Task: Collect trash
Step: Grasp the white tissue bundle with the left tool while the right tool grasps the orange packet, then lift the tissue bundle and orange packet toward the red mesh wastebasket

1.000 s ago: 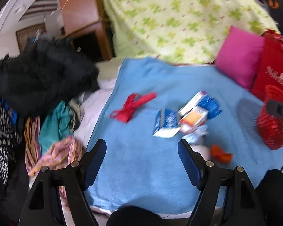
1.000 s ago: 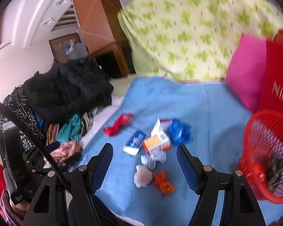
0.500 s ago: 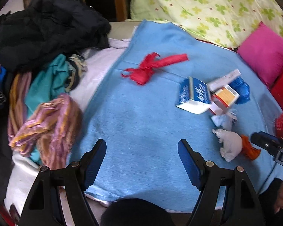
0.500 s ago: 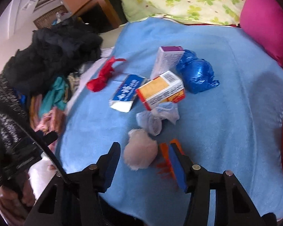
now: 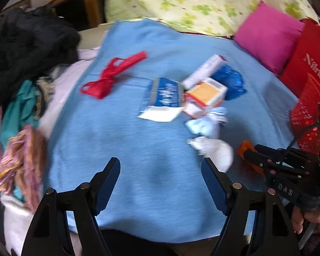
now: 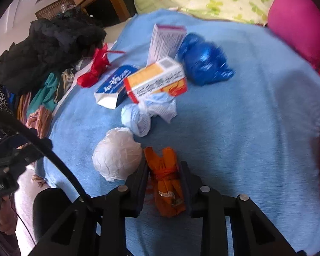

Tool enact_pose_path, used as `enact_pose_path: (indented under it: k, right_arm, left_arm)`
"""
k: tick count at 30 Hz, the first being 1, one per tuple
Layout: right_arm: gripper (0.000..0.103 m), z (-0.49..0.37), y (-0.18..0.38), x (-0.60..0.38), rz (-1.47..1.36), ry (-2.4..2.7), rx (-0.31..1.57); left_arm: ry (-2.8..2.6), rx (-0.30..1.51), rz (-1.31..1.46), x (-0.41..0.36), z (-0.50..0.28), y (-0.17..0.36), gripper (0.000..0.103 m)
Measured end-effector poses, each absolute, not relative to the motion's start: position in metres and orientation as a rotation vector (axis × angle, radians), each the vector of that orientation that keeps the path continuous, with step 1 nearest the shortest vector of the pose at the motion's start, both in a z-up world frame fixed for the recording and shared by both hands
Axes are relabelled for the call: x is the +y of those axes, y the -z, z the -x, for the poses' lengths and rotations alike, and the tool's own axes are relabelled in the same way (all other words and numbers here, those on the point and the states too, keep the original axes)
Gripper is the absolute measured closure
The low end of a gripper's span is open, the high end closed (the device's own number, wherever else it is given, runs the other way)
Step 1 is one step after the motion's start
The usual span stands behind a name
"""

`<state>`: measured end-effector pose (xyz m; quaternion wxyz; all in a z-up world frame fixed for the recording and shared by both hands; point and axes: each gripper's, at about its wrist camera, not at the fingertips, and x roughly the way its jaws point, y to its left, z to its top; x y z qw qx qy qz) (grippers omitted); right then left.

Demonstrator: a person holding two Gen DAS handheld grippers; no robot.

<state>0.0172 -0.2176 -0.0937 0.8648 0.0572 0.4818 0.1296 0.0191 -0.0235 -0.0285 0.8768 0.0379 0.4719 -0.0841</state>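
Observation:
Trash lies on a blue blanket point(image 6: 256, 111). My right gripper point(image 6: 164, 170) is closing its jaws on a crumpled orange wrapper point(image 6: 166, 183), and the pads press its sides. A white paper ball point(image 6: 117, 155) touches the left finger. Behind them are a pale blue wad point(image 6: 138, 119), an orange and white box point(image 6: 155, 79), a blue and white carton point(image 6: 113, 87), a blue bag point(image 6: 202, 64) and a knotted red bag point(image 6: 96, 68). My left gripper point(image 5: 160, 170) hangs open over bare blanket, with the paper ball point(image 5: 217, 151) just past its right finger.
A red mesh basket point(image 5: 307, 115) stands at the blanket's right edge beside a red bag point(image 5: 309, 64) and a pink cushion point(image 5: 268, 34). Piled clothes point(image 5: 25, 42) fill the left side. A green-patterned quilt point(image 5: 192, 2) lies behind.
The right gripper came down over the orange wrapper and narrowed from wide apart to closed around it. The left gripper dropped lower toward the blanket and stayed open.

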Motion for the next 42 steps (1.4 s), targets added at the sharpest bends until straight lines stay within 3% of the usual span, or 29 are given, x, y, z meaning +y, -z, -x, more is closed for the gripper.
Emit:
enact_pose_path:
  k: [6,10,13,27,42]
  right_arm:
    - [0.072,0.011,0.063,-0.248,-0.124,-0.227,0.917]
    - [0.072,0.031,0.038,-0.27,-0.135,-0.201,0.863]
    - [0.072,0.044,0.02,-0.274,-0.133,-0.196,0.819]
    - [0.072,0.105,-0.064,-0.294,-0.13,-0.154,0.563]
    - [0.072,0.168,-0.124,-0.331,-0.162,-0.087,0.387]
  left_arm:
    - [0.324,1.074,0.01,-0.059,-0.043,0.056,0.027]
    - [0.387,1.135,0.019,-0.086,-0.051,0.079,0.07]
    - [0.375,1.138,0.007,-0.093,-0.05,0.084,0.077]
    - [0.34,0.744,-0.231,-0.134,0.037,-0.062,0.078]
    - [0.367,0.528,-0.358,-0.171,0.099,-0.13,0.077]
